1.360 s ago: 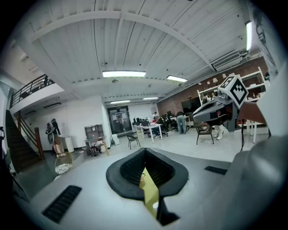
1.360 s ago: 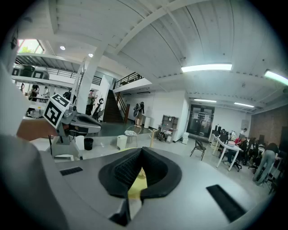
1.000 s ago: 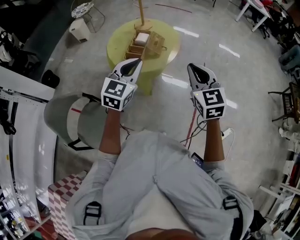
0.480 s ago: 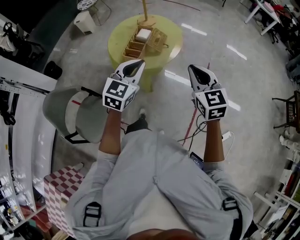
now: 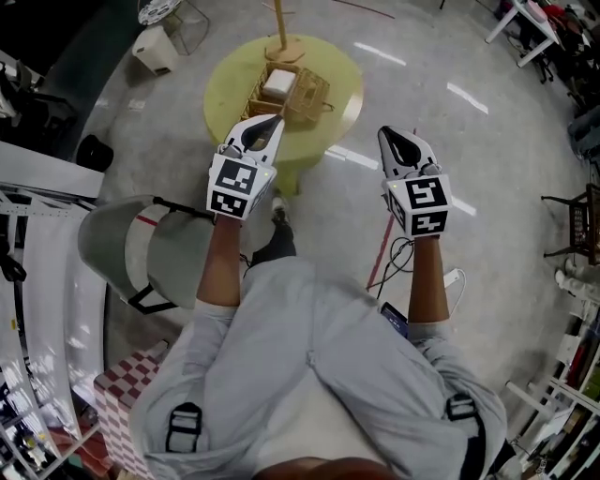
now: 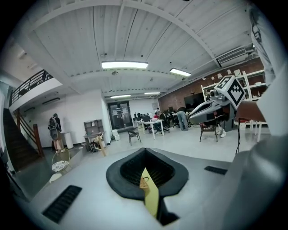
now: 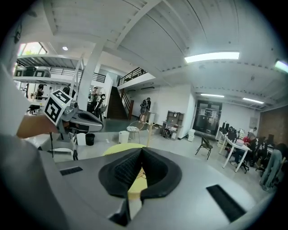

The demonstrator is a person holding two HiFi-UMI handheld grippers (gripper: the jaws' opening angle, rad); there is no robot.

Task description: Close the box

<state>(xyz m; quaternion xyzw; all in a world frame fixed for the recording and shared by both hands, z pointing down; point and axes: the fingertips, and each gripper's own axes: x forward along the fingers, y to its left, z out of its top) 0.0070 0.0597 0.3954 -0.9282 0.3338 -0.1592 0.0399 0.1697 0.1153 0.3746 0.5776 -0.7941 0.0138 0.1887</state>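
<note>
A wooden box (image 5: pixel 286 91) stands open on a round yellow table (image 5: pixel 342 84), with a white block (image 5: pixel 280 82) in its far compartment and its lid (image 5: pixel 316 92) tipped to the right. My left gripper (image 5: pixel 270 125) is shut and empty, held in the air short of the table's near edge. My right gripper (image 5: pixel 388 139) is shut too, off to the right over bare floor. In the left gripper view the box (image 6: pixel 144 182) shows small through the slit below the closed jaws (image 6: pixel 145 152). The right gripper view shows the table (image 7: pixel 118 148) beyond its closed jaws (image 7: pixel 141 150).
A wooden pole stand (image 5: pixel 278 28) rises at the table's far side. A grey chair (image 5: pixel 141 248) sits to my left, a white bin (image 5: pixel 155 49) at far left. Cables (image 5: pixel 386 255) and a power strip (image 5: pixel 454 272) lie on the floor at right.
I have stepped a little nearer the table and a foot now shows below the left gripper. Both grippers stay shut and keep their places ahead of me.
</note>
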